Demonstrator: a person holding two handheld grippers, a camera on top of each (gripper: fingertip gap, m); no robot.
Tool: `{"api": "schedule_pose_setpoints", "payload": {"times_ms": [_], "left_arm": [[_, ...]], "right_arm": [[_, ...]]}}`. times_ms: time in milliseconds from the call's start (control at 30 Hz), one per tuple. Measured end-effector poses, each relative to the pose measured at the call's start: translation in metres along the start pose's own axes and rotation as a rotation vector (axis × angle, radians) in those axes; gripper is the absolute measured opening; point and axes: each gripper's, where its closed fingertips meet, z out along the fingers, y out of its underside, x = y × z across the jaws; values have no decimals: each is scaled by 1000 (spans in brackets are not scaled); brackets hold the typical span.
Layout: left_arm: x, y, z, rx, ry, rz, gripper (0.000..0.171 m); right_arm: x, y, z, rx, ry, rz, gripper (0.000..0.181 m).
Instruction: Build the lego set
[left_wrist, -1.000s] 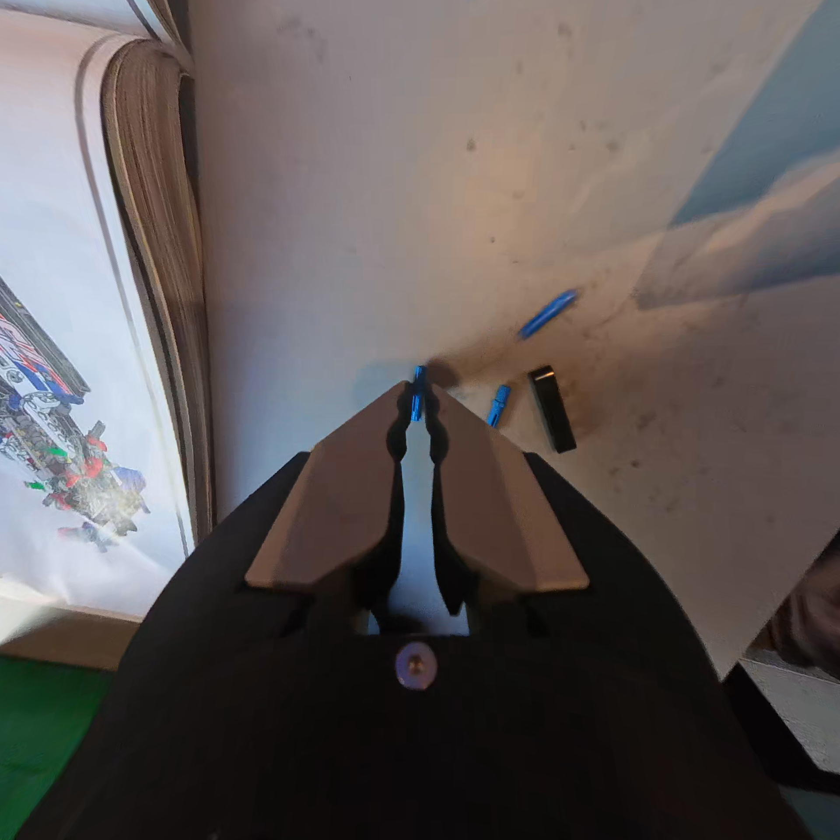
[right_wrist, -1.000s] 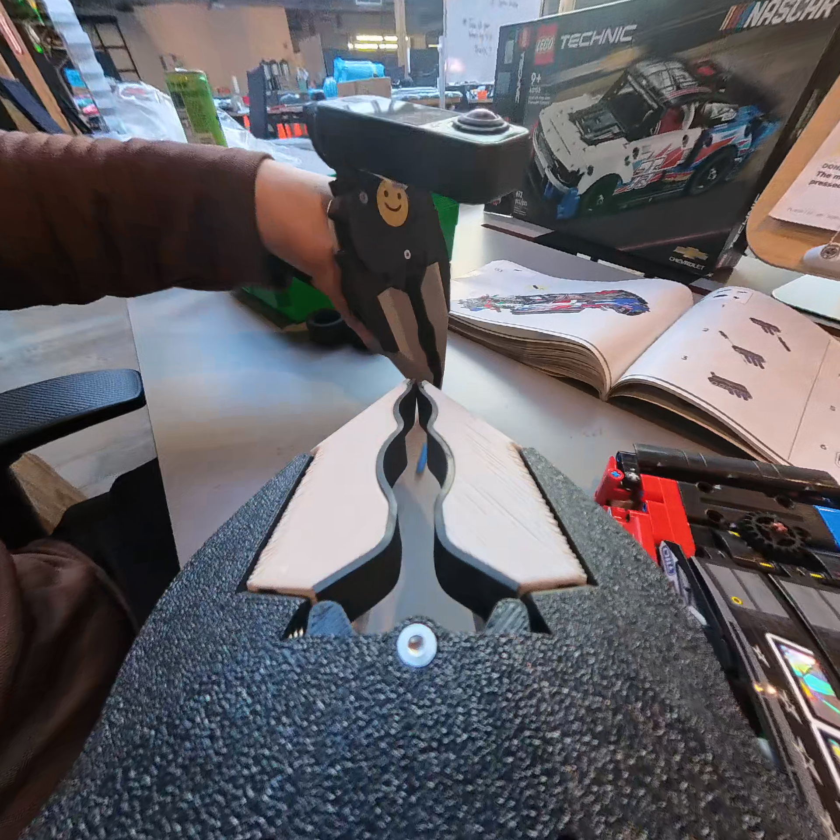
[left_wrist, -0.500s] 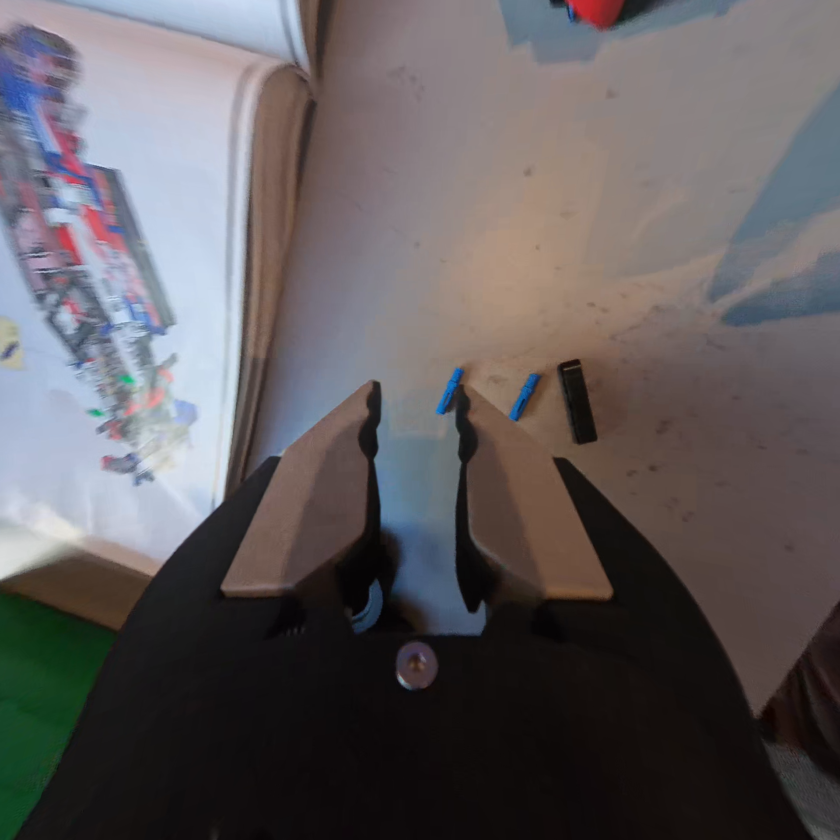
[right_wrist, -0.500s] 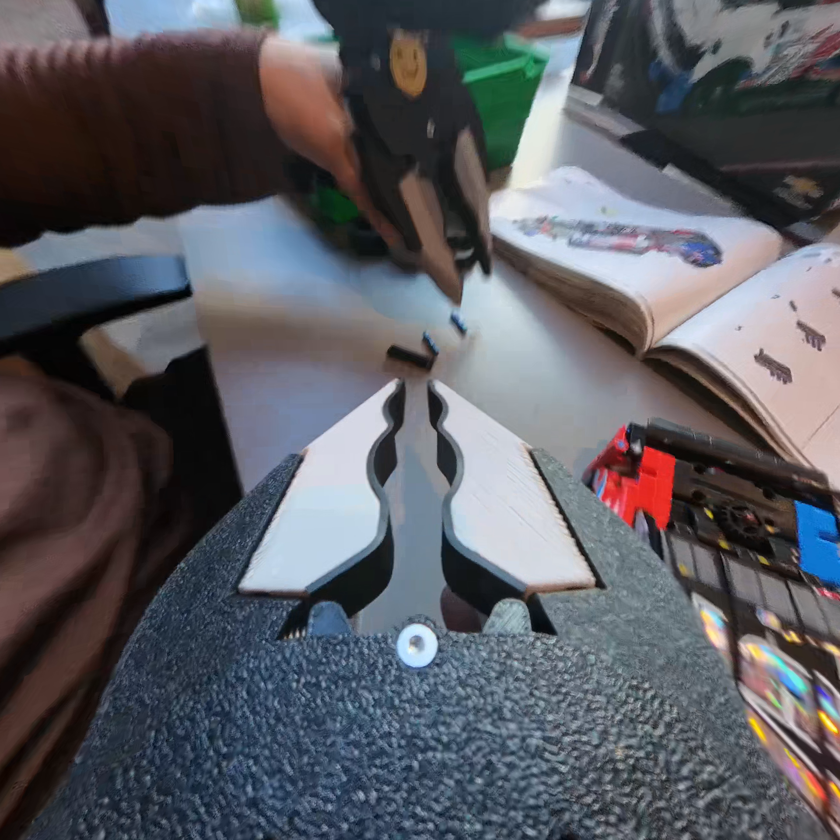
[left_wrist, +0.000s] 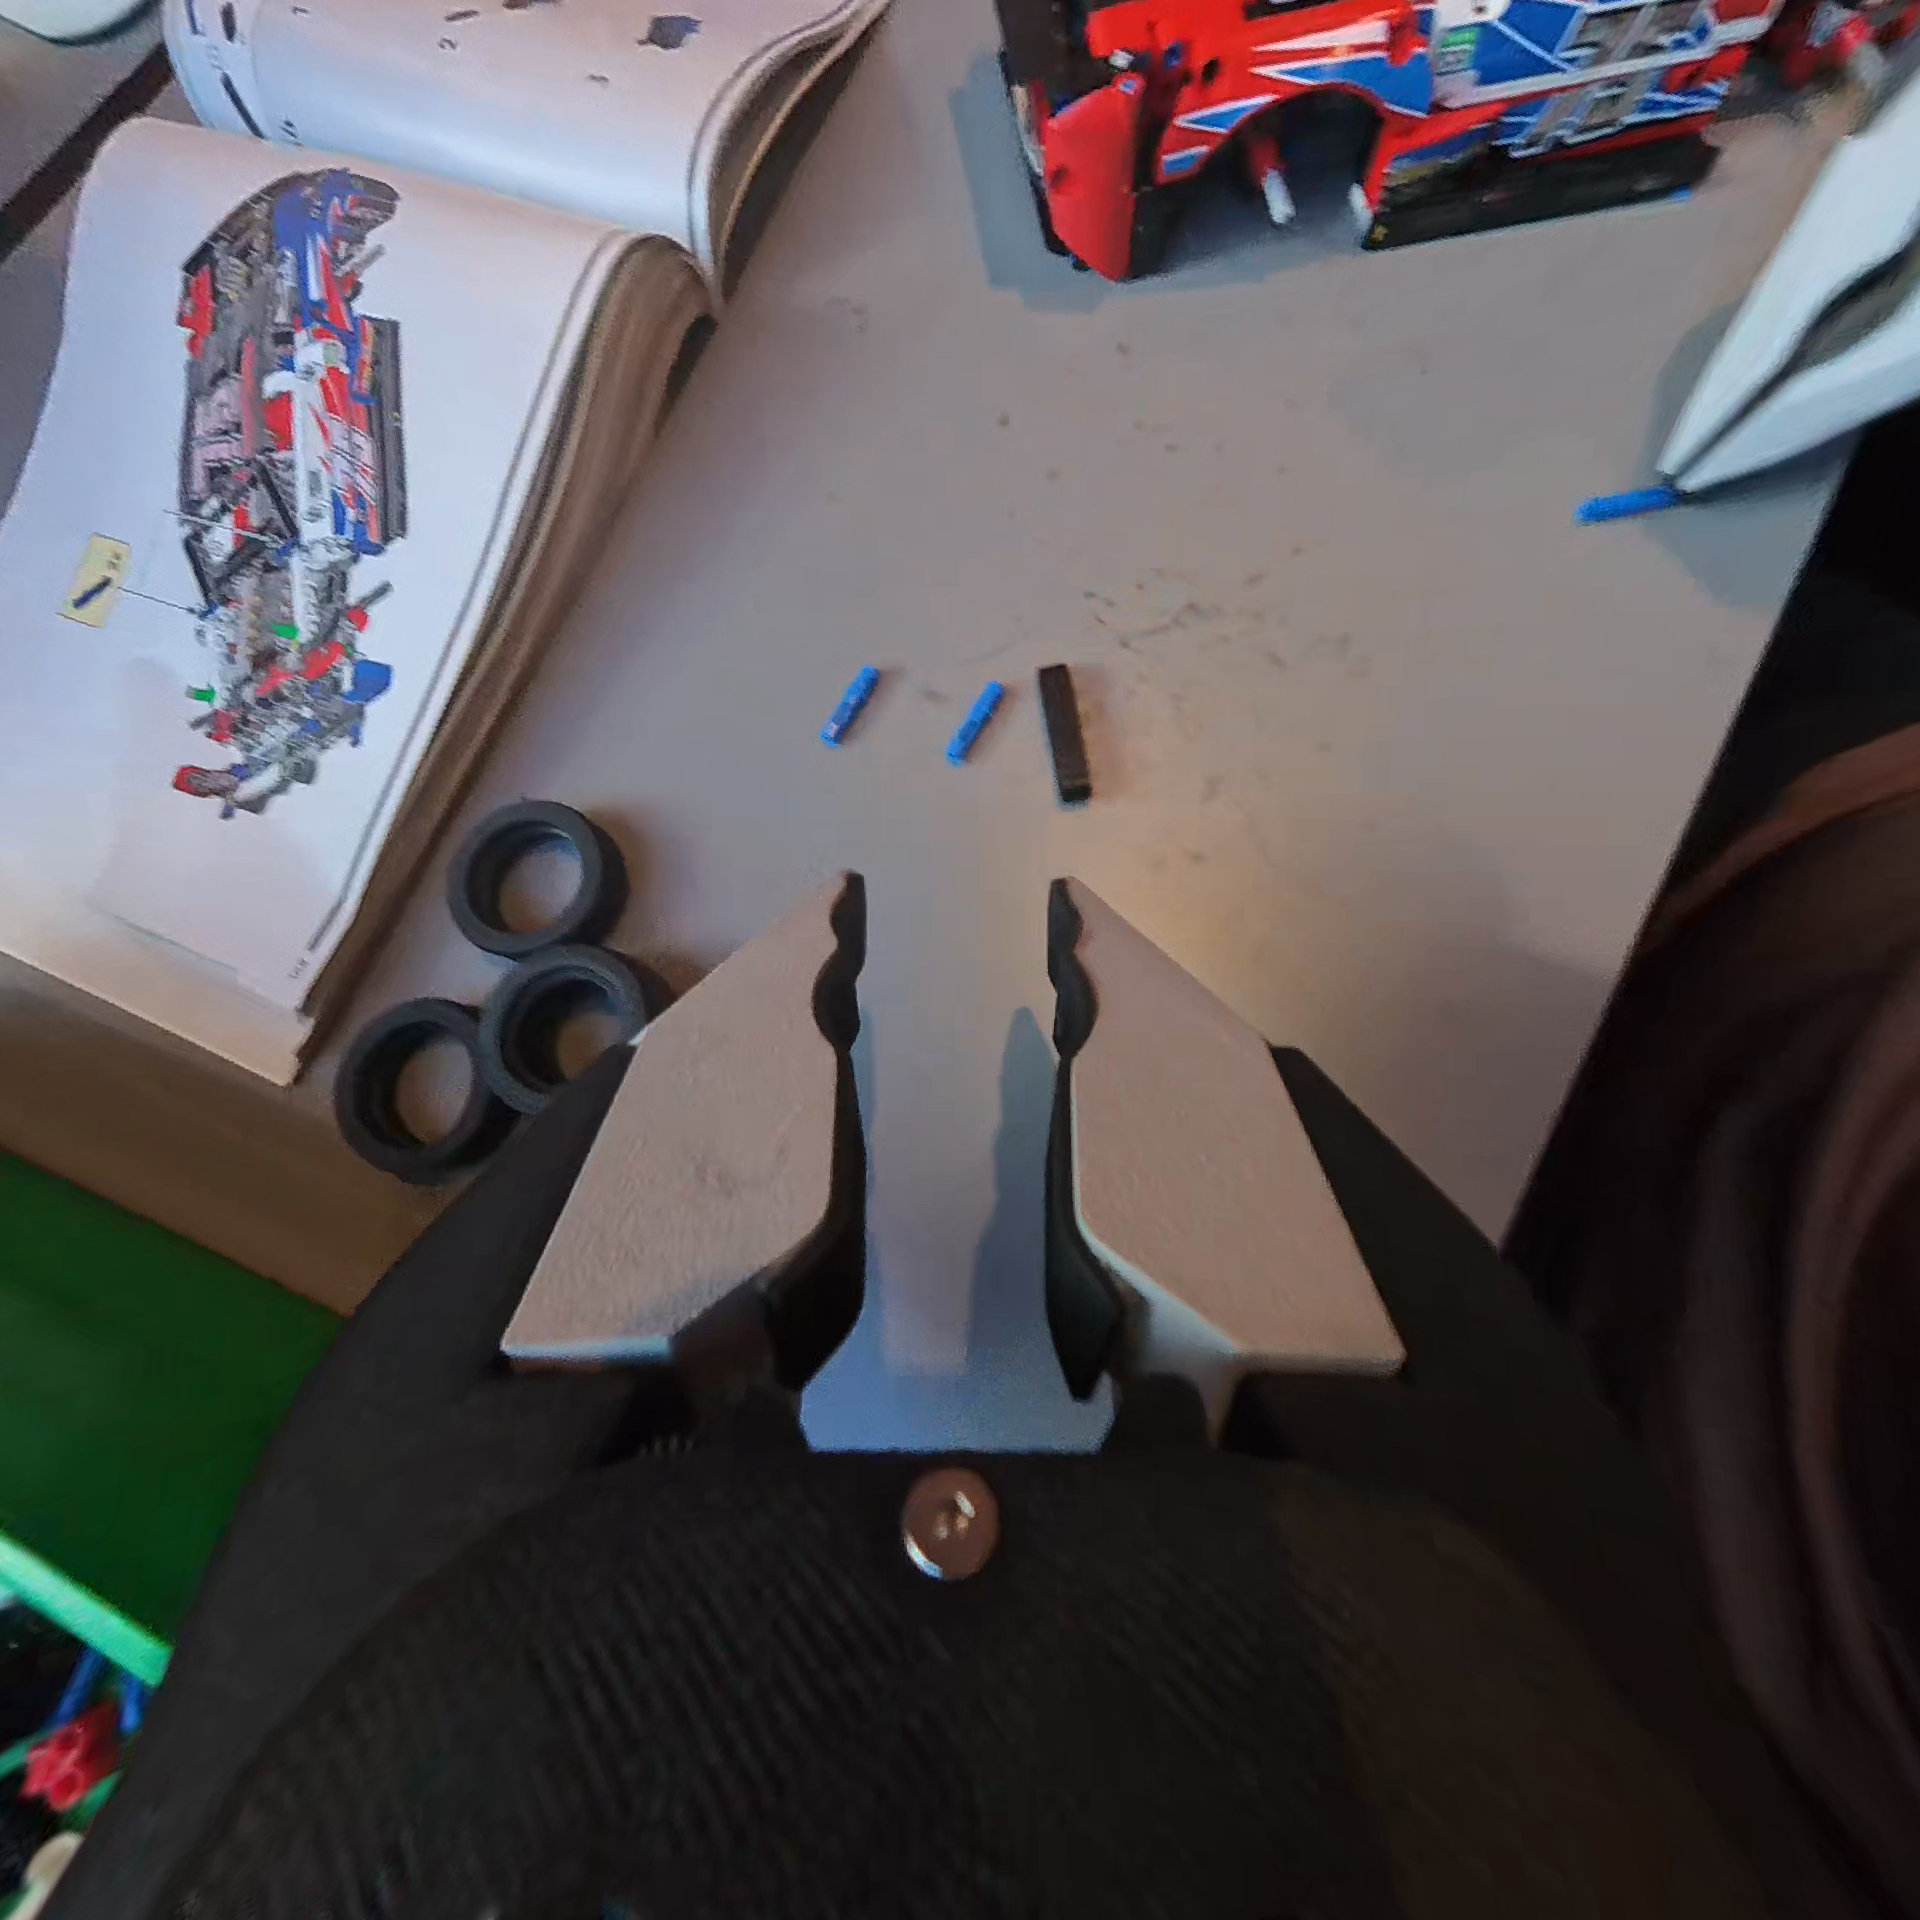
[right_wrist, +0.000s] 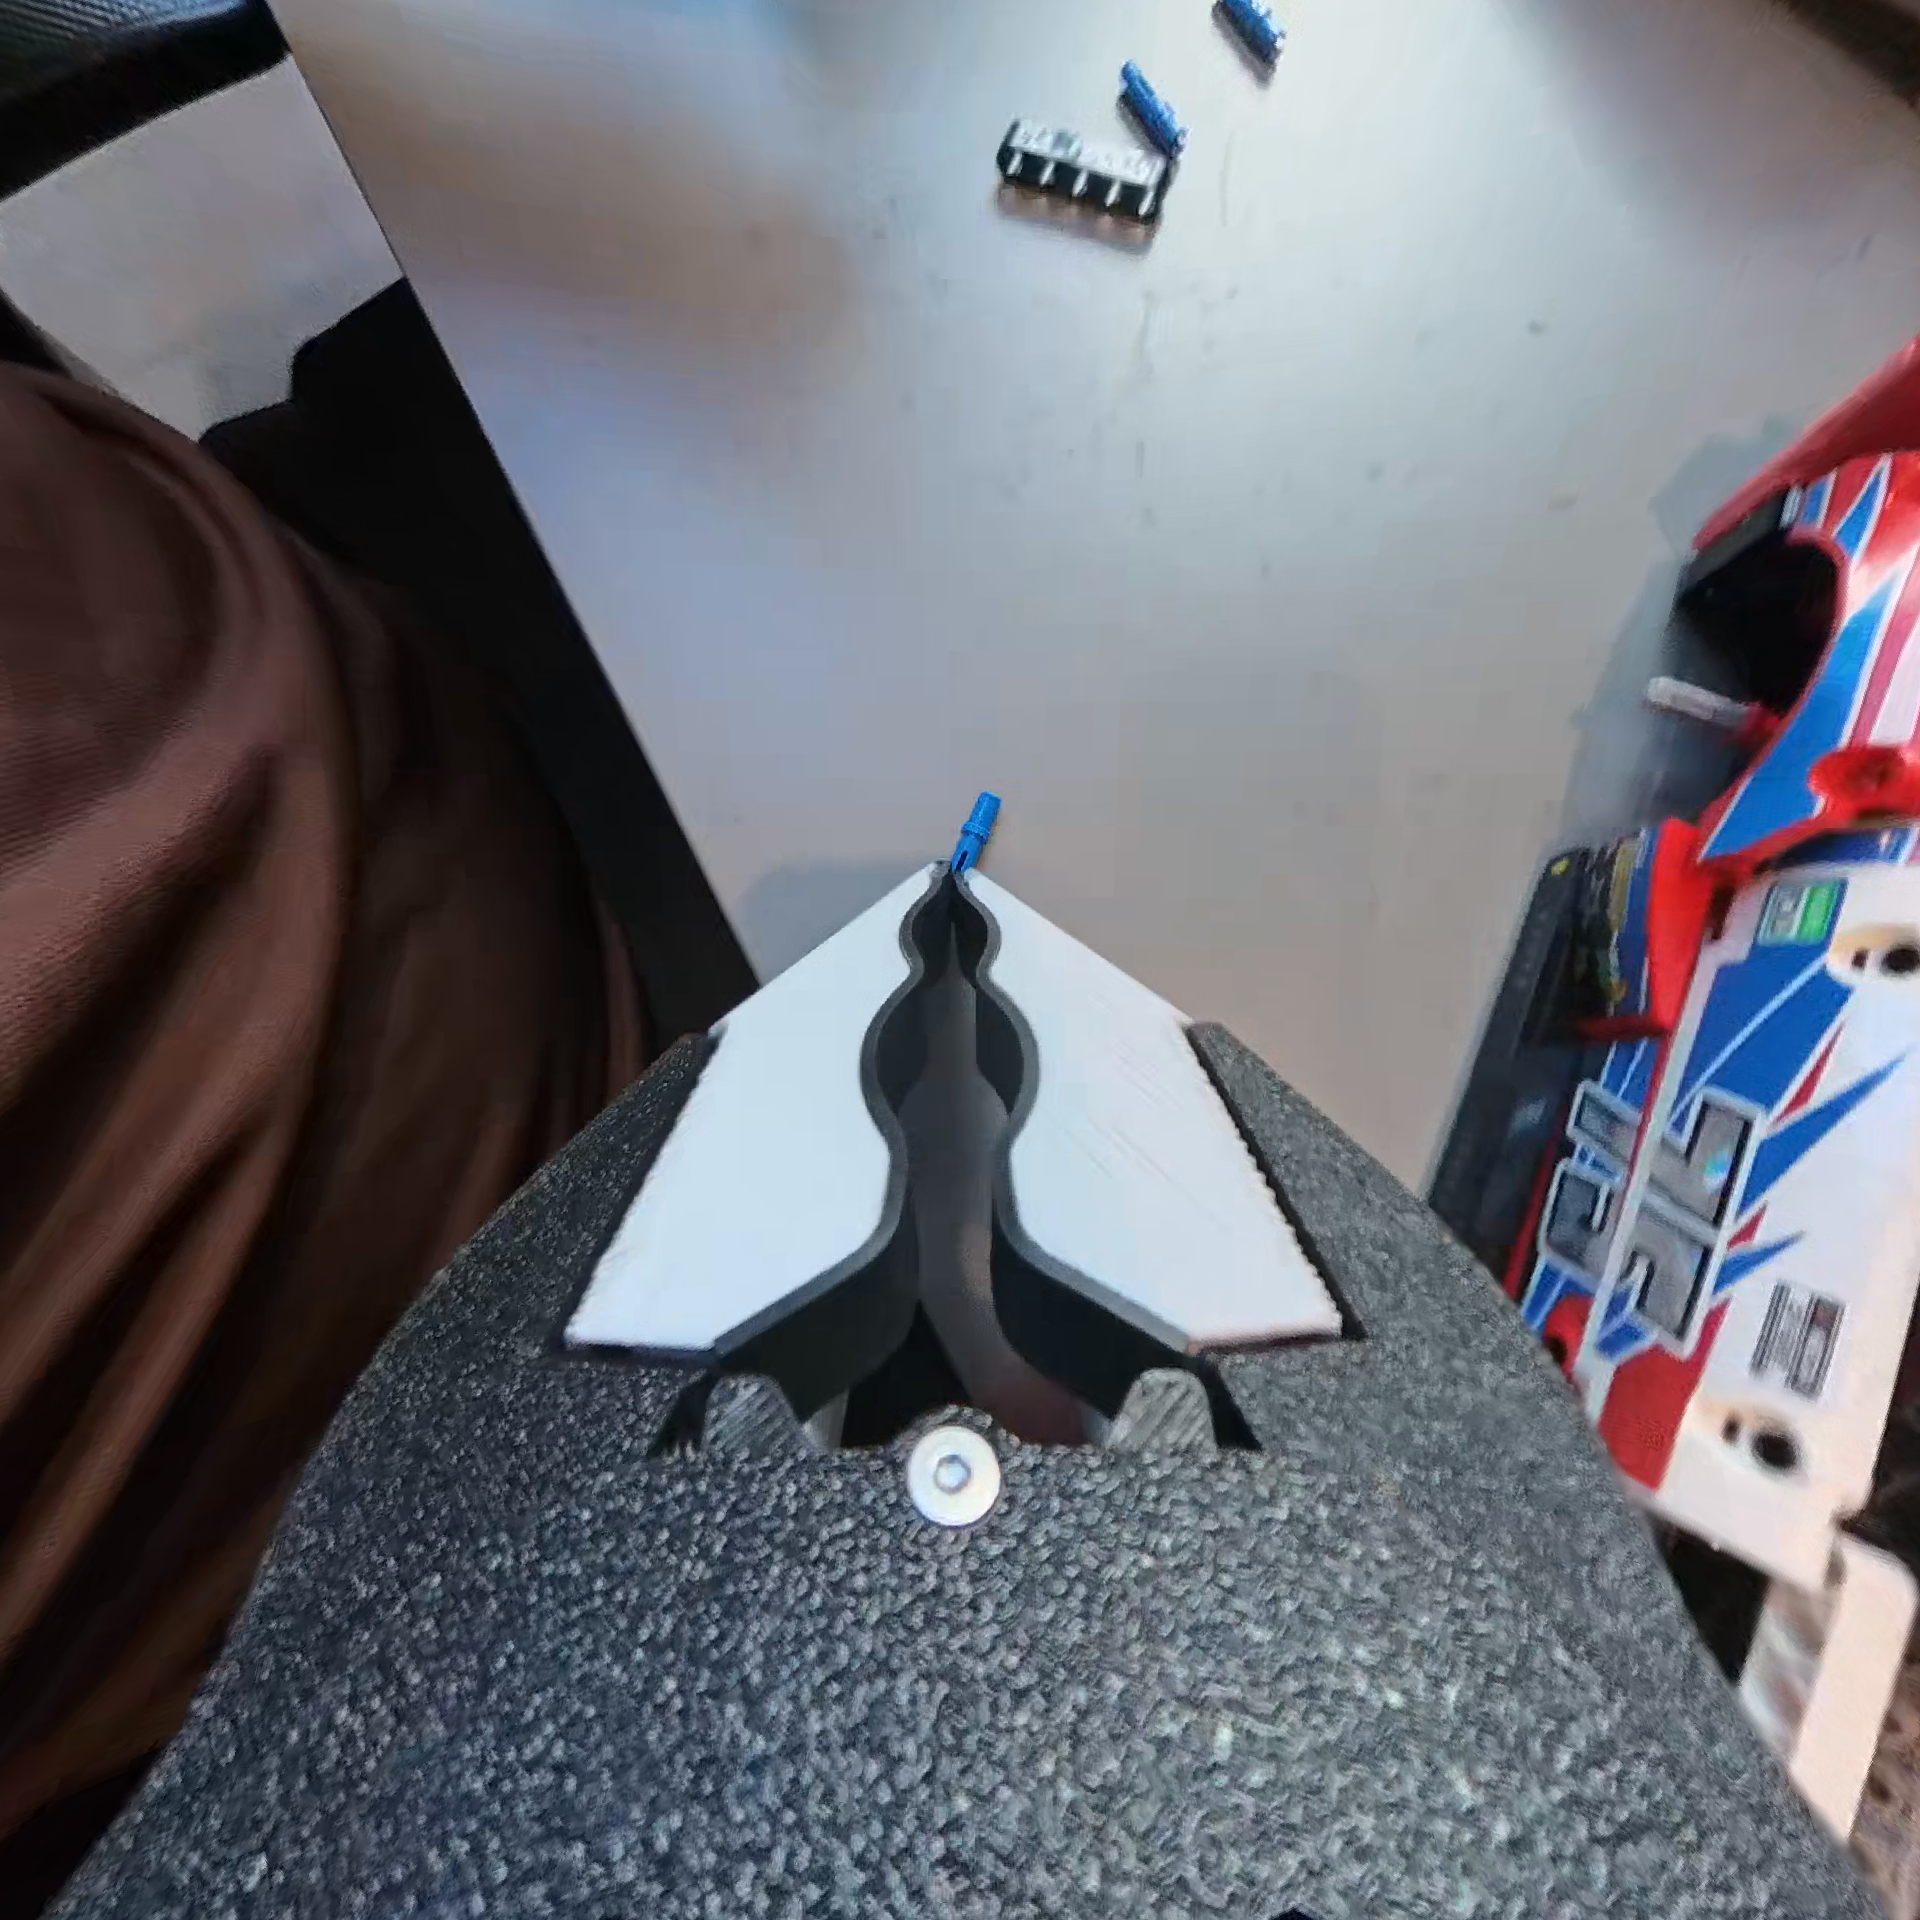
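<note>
Blue pin (right_wrist: 978, 840) lengthwise beyond right claw (right_wrist: 953, 876)

Grey table (left_wrist: 1195, 436), brown sleeve (right_wrist: 208, 831), green bin (left_wrist: 114, 1382) at table's edge.

1. Open instruction booklet (left_wrist: 468, 436), left wrist view: a small yellow callout box (left_wrist: 96, 580) beside the printed car picture carries tiny print, too small to read.
2. Red, white and blue car model (right_wrist: 1766, 1091), right wrist view: stickers (right_wrist: 1652, 1195) bear large block characters, blurred beyond reading.
</note>
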Motion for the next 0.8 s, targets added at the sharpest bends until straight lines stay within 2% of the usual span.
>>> {"api": "schedule_pose_setpoints", "payload": {"times_ms": [200, 367, 500, 567, 667, 733, 800], "left_arm": [[23, 21, -5, 14, -26, -1, 29], [36, 33, 2, -3, -14, -2, 30], [34, 33, 7, 26, -34, -26, 32], [31, 31, 11, 58, -45, -74, 34], [26, 31, 16, 96, -84, -87, 39], [23, 36, 20, 71, -110, -69, 40], [26, 35, 23, 62, -93, -46, 40]], "right_arm": [[50, -47, 42, -53, 140, -6, 0], [62, -97, 88, -89, 98, -102, 0], [64, -124, 106, -49, 47, -118, 0], [58, -130, 106, -17, -10, -103, 1], [60, -129, 97, 36, -11, -64, 11], [61, -123, 92, 59, -14, -18, 12], [59, -115, 92, 57, -32, 23, 21]]}}
